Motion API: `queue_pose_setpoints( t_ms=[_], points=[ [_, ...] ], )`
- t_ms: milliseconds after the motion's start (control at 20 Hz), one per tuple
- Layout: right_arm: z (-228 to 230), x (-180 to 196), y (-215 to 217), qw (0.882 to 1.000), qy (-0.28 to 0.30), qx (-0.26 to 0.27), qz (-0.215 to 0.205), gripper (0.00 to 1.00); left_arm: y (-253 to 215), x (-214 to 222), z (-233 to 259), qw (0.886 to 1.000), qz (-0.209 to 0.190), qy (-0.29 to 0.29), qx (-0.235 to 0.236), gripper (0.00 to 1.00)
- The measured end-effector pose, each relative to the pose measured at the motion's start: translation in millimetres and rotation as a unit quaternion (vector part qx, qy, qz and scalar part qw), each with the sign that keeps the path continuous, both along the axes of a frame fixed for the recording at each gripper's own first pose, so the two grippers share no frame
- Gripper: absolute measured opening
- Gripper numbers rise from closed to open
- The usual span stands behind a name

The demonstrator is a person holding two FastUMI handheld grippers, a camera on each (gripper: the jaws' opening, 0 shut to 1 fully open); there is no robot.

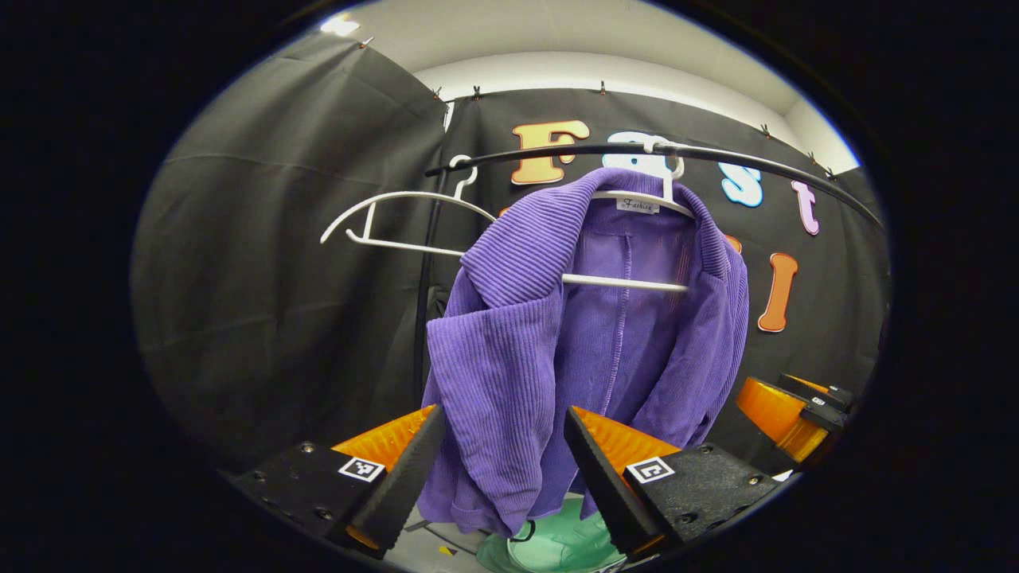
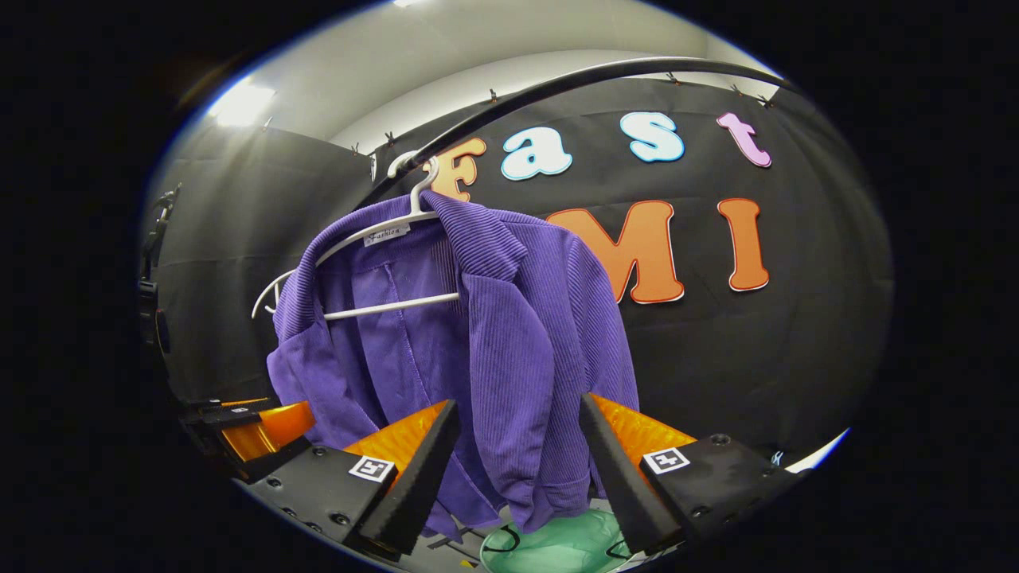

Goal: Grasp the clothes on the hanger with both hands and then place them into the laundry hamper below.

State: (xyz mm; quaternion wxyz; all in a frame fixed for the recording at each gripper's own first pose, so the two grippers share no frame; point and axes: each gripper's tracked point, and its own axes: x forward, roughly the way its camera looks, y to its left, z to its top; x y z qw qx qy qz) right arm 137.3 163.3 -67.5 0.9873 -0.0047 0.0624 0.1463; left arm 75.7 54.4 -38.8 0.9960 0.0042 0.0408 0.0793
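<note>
black cloth walls the booth on all sides, pale ceiling above. left gripper [image 1: 501, 446], bottom centre of the left gripper view: fingers spread wide, nothing held, pointed at the lower front of a purple ribbed jacket [image 1: 557, 334] hanging between and beyond them; contact cannot be told. right gripper [image 2: 517, 438], bottom centre of the right gripper view: fingers likewise wide apart, aimed at the jacket's other front panel. jacket on a white hanger [image 1: 629, 282], hooked to a dark curved rail [image 1: 716, 159] in the upper frame. second white hanger [image 1: 398, 219], bare, upper left. green laundry hamper [image 1: 557, 545] at the bottom edge below the jacket, mostly cut off and part hidden by the hem. floor barely visible.
</note>
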Motion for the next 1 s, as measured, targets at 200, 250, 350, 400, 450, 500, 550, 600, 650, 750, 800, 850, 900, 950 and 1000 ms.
queue_pose_setpoints(
  t_ms=[200,250,350,400,450,500,550,600,650,750,800,850,900,950,1000],
  points=[
    [-5.3,16.8,12.4,1.0,-0.002,-0.002,-0.017,0.98,4.2,12.3,-1.8,1.0,-0.018,0.002,-0.001,0.99],
    [-4.8,20.9,12.8,1.0,-0.007,-0.004,-0.024,0.98,4.8,14.8,-3.2,1.0,-0.021,0.004,0.0,0.99],
    [-5.8,31.7,15.5,0.999,-0.011,-0.009,-0.036,0.98,4.7,20.0,-5.0,1.0,-0.027,0.008,-0.001,0.99],
    [-6.5,36.5,17.6,0.999,-0.01,-0.01,-0.038,0.98,3.9,23.3,-5.6,1.0,-0.03,0.008,-0.003,0.96],
    [-7.6,41.9,19.6,0.999,-0.009,-0.011,-0.041,0.98,4.0,25.6,-6.3,0.999,-0.031,0.008,-0.005,0.96],
    [-9.6,45.9,21.9,0.999,-0.007,-0.012,-0.042,0.98,4.8,28.0,-5.8,0.999,-0.031,0.007,-0.007,0.96],
    [-10.3,49.5,23.8,0.999,-0.007,-0.014,-0.043,0.98,6.5,31.1,-5.3,1.0,-0.028,0.005,-0.008,0.92],
    [-11.4,53.1,26.1,0.999,-0.007,-0.017,-0.043,0.98,10.5,34.1,-3.4,1.0,-0.022,0.001,-0.007,0.96],
    [-12.9,56.9,28.5,0.999,-0.007,-0.02,-0.043,0.98,12.1,38.2,-1.1,1.0,-0.018,-0.002,-0.005,0.95],
    [-14.3,64.7,32.1,0.999,-0.007,-0.02,-0.043,0.98,14.1,46.7,-0.5,1.0,-0.018,-0.005,0.0,0.96],
    [-14.4,68.4,33.6,0.999,-0.007,-0.017,-0.044,0.89,15.5,50.1,-0.6,1.0,-0.019,-0.005,0.001,0.92],
    [-15.0,72.5,33.6,0.999,-0.005,-0.015,-0.044,0.89,15.8,52.7,-0.4,1.0,-0.021,-0.005,0.002,0.92],
    [-15.2,76.5,32.2,0.999,-0.003,-0.015,-0.046,0.88,16.7,56.4,0.0,1.0,-0.023,-0.005,0.001,0.96],
    [-17.2,79.7,30.5,0.999,0.0,-0.017,-0.049,0.87,16.6,59.2,0.1,1.0,-0.026,-0.006,0.0,0.92],
    [-17.9,83.6,29.7,0.999,0.001,-0.018,-0.05,0.81,17.3,61.9,0.1,1.0,-0.029,-0.005,-0.002,0.94]
  ],
)
